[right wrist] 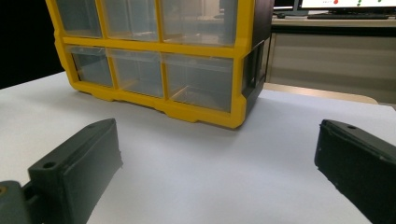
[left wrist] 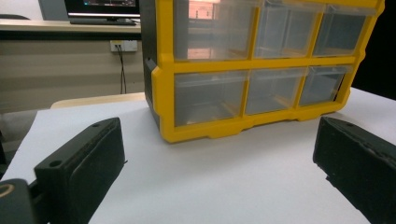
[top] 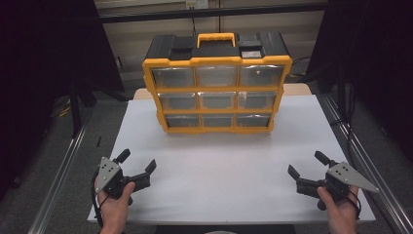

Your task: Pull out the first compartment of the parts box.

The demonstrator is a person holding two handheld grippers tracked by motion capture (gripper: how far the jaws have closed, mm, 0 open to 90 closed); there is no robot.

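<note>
Holding a hand-held gripper in each hand, I have both resting low near the bottom edge of the high view, over the white desk (top: 219, 170). My left hand-held gripper (top: 138, 163) sits at the lower left of the frame with its jaws spread wide and nothing between them; my left hand (top: 116, 200) wraps its body from below. My right hand-held gripper (top: 308, 164) sits at the lower right, jaws likewise spread and empty, with my right hand (top: 336, 207) behind it. The two are well apart from each other.

A yellow and black drawer cabinet (top: 217, 83) stands upright toward the top middle of the high view, on the far part of the desk and well apart from both tools. It has a yellow handle (top: 215, 38) on top and three rows of three clear drawers, all pushed in.

In the left gripper view the cabinet fills the upper right, my two black jaws rising at the lower corners with bare desk between them. In the right gripper view it fills the upper left, again beyond widely parted jaws. A monitor (left wrist: 102, 9) shows at the upper left of the left gripper view.
</note>
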